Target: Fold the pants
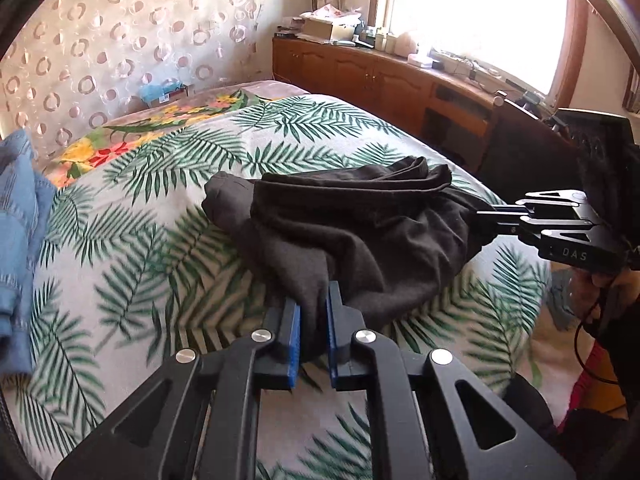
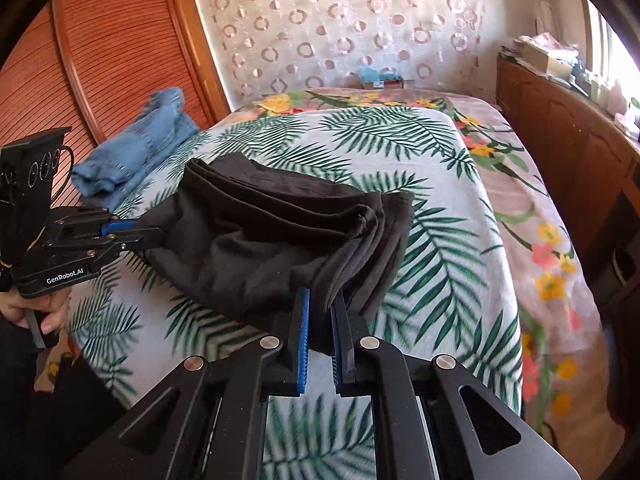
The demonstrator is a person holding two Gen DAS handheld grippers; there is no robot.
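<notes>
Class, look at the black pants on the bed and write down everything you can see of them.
The black pants are soft, matte, dark cloth, already folded into a thick bundle with stacked layered edges at one end. They lie on the palm-leaf bedspread, partly lifted. The left gripper and the right gripper are each shut on a near edge, from opposite sides. The blue jeans lie apart, not touching.

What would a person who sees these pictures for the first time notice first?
The eye falls first on the black pants, bunched in the middle of the palm-leaf bedspread and pinched at two edges: the left gripper and the right gripper are both shut on the cloth. Next comes the blue denim garment, lying crumpled at the bed's edge by the slatted wooden door.
</notes>
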